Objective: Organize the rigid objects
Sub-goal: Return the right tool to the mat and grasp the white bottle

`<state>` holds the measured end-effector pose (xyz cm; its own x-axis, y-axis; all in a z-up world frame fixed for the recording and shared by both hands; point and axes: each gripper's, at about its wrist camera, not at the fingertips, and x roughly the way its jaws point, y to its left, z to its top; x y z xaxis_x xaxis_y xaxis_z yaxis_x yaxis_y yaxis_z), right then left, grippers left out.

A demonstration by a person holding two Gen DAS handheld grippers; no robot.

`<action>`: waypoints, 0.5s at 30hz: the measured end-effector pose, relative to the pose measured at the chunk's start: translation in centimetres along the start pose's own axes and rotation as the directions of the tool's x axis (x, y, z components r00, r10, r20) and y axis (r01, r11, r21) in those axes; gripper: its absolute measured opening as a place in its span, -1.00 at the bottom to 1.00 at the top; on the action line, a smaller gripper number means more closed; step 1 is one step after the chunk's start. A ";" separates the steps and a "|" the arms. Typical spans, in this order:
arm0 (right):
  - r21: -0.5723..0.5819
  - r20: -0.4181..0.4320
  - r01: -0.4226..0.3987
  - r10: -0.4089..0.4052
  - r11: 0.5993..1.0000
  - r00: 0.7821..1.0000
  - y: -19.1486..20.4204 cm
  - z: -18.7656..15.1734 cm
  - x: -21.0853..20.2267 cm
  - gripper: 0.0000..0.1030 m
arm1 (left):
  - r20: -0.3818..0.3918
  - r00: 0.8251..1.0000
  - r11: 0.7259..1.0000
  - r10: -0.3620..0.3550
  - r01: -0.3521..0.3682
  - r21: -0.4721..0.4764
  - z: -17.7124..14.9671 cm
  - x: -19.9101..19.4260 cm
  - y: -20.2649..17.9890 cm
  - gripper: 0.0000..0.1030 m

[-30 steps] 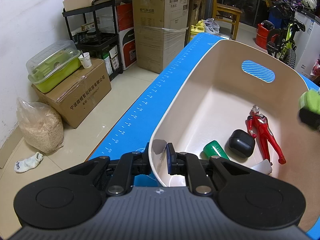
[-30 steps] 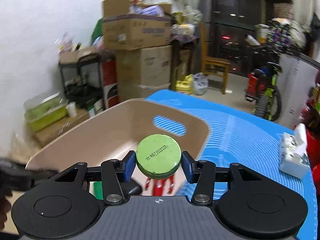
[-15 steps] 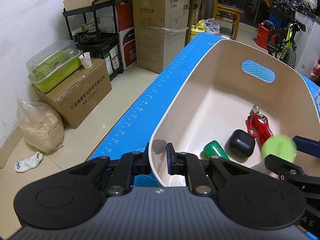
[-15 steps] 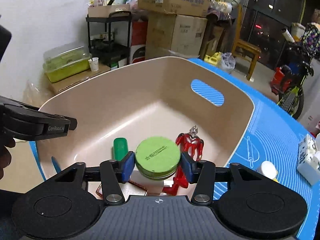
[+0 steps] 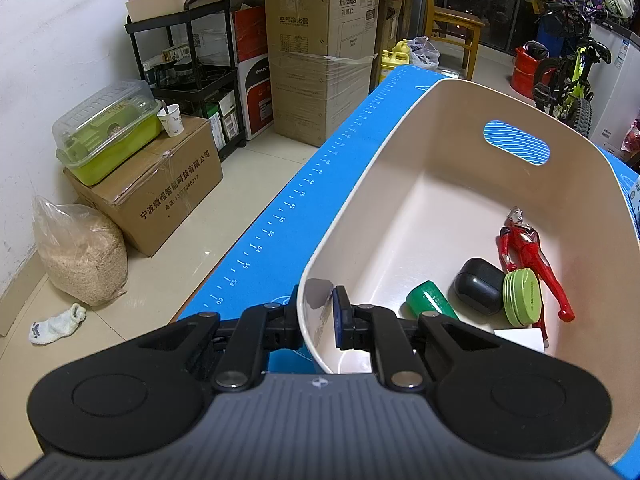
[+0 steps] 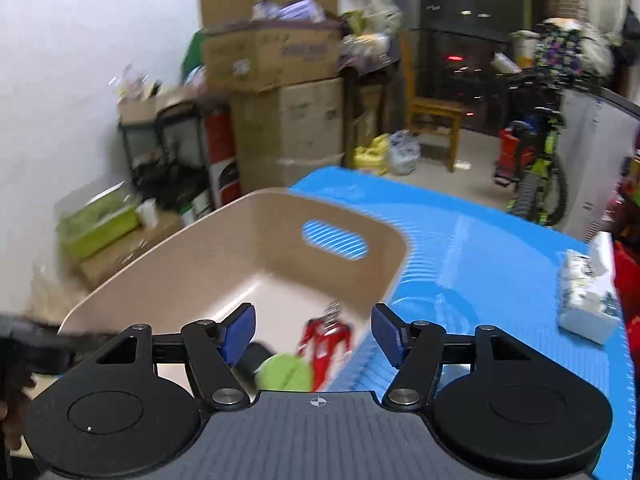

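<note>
A beige bin (image 5: 400,184) stands on the blue mat (image 5: 320,168). My left gripper (image 5: 318,312) is shut on the bin's near rim. Inside lie a red figure (image 5: 528,252), a black case (image 5: 478,286), a green bottle (image 5: 430,302), a white object (image 5: 520,338) and a green round tin (image 5: 522,298) standing on edge against the case. My right gripper (image 6: 314,332) is open and empty above the bin's (image 6: 224,248) right side; the green tin (image 6: 284,372) and red figure (image 6: 326,340) show below it, blurred.
A white tissue pack (image 6: 586,300) lies on the mat (image 6: 500,264) at the right. Beyond the table's left edge are cardboard boxes (image 5: 320,60), a black shelf cart (image 5: 188,64), a sack (image 5: 80,252) and a green container (image 5: 108,132). A bicycle (image 5: 568,80) stands far right.
My right gripper opened and let go of the green tin, which now rests in the bin against the black case. The right gripper then pulled up and back. The left gripper has not moved.
</note>
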<state>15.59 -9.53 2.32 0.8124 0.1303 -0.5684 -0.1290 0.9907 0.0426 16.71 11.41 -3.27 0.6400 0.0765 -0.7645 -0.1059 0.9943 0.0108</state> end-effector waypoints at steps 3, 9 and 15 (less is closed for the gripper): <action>0.060 0.004 0.030 -0.031 0.998 1.000 -2.4 0.3 0.1 0.40 | 0.000 1.000 1.000 0.000 0.000 0.000 0.0 0.0 0.0 -0.69; 0.110 -0.023 0.119 -0.117 0.987 0.993 -7.2 -0.1 1.2 0.42 | 0.000 1.000 1.000 -0.002 0.002 0.000 0.0 0.0 0.0 -0.68; 0.142 -0.085 0.178 -0.167 0.974 0.982 -10.1 -1.7 4.0 0.42 | -0.001 1.000 1.000 -0.001 0.001 0.002 0.1 -0.1 0.0 -0.68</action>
<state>19.15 -19.14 -1.78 0.7714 -0.0412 -0.6350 0.0998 0.9934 0.0569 16.74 11.39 -3.13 0.6390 0.0754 -0.7655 -0.1034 0.9946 0.0116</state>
